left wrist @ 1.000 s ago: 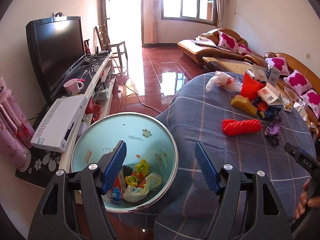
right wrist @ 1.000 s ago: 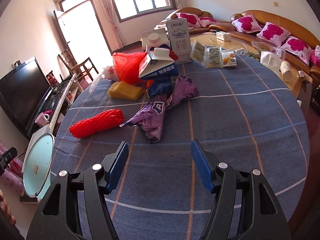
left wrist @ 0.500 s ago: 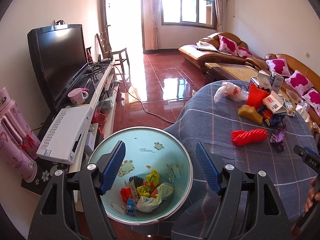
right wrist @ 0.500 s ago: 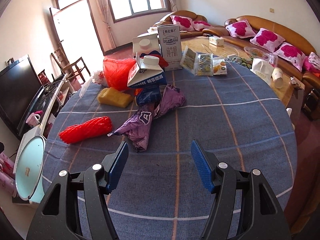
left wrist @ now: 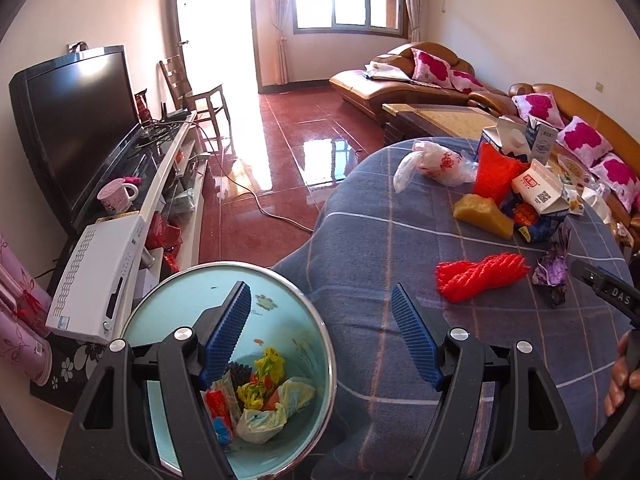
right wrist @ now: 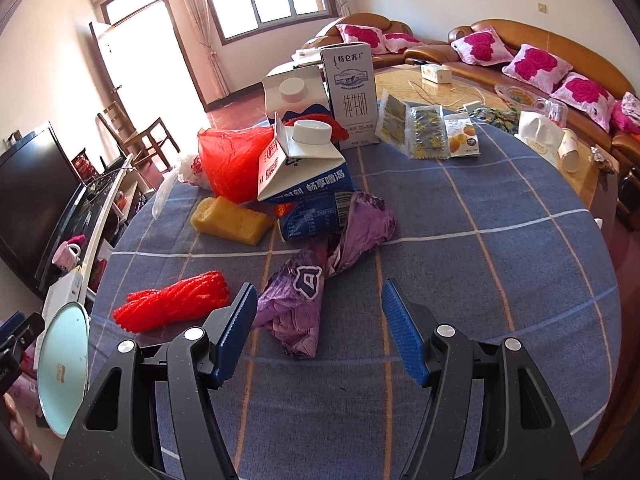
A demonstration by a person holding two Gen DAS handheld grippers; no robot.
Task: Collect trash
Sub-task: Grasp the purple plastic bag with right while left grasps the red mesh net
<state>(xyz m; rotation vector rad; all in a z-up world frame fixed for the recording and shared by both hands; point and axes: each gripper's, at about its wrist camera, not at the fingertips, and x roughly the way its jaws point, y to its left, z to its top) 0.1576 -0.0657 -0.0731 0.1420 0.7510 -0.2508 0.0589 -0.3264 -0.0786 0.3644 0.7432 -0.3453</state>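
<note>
A light-blue trash bin (left wrist: 192,304) stands beside the table's left edge, holding several crumpled wrappers (left wrist: 260,396). My left gripper (left wrist: 320,336) hovers open and empty above the bin's right rim. On the blue checked tablecloth (right wrist: 460,264) lie a crumpled purple wrapper (right wrist: 304,304), a red foam net (right wrist: 172,306), a yellow sponge (right wrist: 230,220), a red plastic bag (right wrist: 236,160) and milk cartons (right wrist: 304,172). My right gripper (right wrist: 318,336) is open just short of the purple wrapper, whose near end lies between its fingers' line.
A TV (left wrist: 76,132) on a low stand (left wrist: 168,184) with a white box (left wrist: 96,276) and a mug (left wrist: 118,196) runs along the left wall. Sofas (right wrist: 540,60), a coffee table (right wrist: 452,92) and snack packets (right wrist: 428,132) lie beyond the round table. A hand (left wrist: 622,376) shows at far right.
The left gripper has drawn back and risen, so the bin sits lower in its view. The right gripper has advanced toward the purple wrapper. Both stay open.
</note>
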